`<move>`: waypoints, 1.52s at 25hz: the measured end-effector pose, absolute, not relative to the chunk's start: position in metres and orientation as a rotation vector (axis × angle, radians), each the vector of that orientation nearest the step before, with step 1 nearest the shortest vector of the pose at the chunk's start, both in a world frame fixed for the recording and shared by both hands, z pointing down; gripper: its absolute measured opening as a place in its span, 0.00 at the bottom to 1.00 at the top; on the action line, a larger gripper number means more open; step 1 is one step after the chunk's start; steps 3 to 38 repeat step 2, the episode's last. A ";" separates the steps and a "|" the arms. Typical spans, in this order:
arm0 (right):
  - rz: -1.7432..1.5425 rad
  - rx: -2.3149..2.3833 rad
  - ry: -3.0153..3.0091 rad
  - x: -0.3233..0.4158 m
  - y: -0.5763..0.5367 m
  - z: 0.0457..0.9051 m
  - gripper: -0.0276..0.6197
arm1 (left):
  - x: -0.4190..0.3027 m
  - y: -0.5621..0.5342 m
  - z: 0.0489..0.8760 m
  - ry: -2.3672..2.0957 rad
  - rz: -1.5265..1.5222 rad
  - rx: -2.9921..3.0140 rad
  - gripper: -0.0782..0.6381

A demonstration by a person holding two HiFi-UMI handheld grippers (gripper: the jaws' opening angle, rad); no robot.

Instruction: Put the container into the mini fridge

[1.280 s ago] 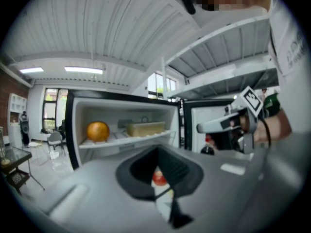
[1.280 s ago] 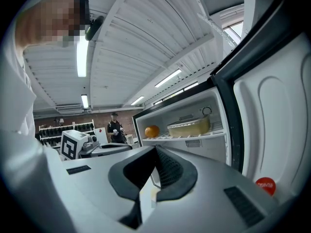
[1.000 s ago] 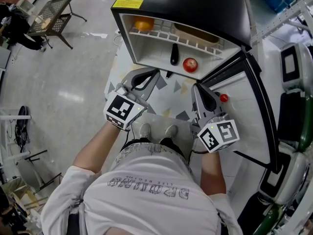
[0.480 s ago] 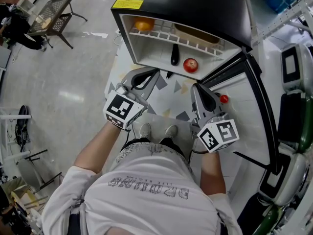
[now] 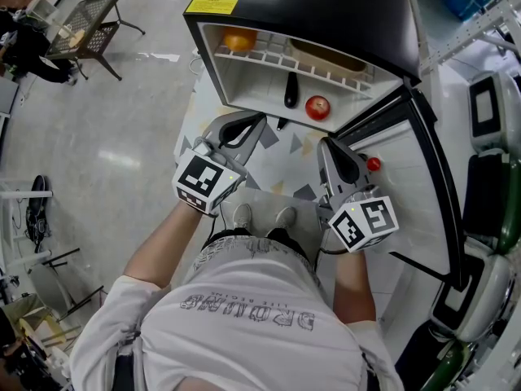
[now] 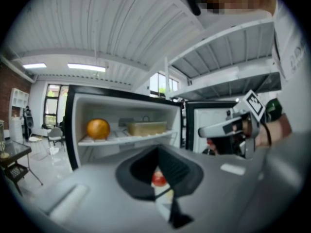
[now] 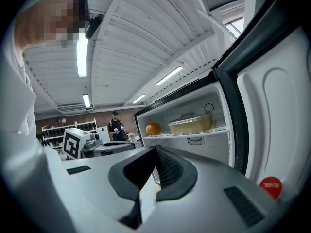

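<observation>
Being held side by side just in front of an open mini fridge (image 5: 309,6), the left gripper (image 5: 257,123) and the right gripper (image 5: 328,147) are being pointed into it. Both pairs of jaws are being kept pressed together at the tips, with nothing gripped between them. The container (image 5: 330,55), pale yellow with a lid, is already being carried by the wire shelf (image 5: 269,59) inside, on the right, well apart from an orange (image 5: 238,39) on the left. A red apple (image 5: 317,107) is lying on the fridge floor below. The door (image 5: 407,186) is being left swung wide on the right.

The apple could be knocked and rolled out if a gripper is pushed in low. The right gripper could be caught by the door when it is swung shut.

The fridge is being supported by a pale mat (image 5: 285,157) with grey and yellow triangles, on a polished grey concrete floor (image 5: 106,153). A mesh table (image 5: 85,27) is standing far left. Strip lights (image 7: 81,52) are being carried by a white ribbed ceiling (image 7: 146,42).
</observation>
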State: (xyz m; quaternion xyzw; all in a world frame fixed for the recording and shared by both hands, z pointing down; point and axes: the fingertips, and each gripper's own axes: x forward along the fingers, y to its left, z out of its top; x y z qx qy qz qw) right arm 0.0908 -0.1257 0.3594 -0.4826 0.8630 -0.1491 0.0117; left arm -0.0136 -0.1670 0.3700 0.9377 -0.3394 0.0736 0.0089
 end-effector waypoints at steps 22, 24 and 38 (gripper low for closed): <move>-0.466 -1.504 2.691 0.091 -0.126 0.360 0.05 | -0.013 -0.167 0.371 -1.059 0.231 2.928 0.12; -0.466 -1.504 2.691 0.091 -0.126 0.360 0.05 | -0.013 -0.167 0.371 -1.059 0.231 2.928 0.12; -0.466 -1.504 2.691 0.091 -0.126 0.360 0.05 | -0.013 -0.167 0.371 -1.059 0.231 2.928 0.12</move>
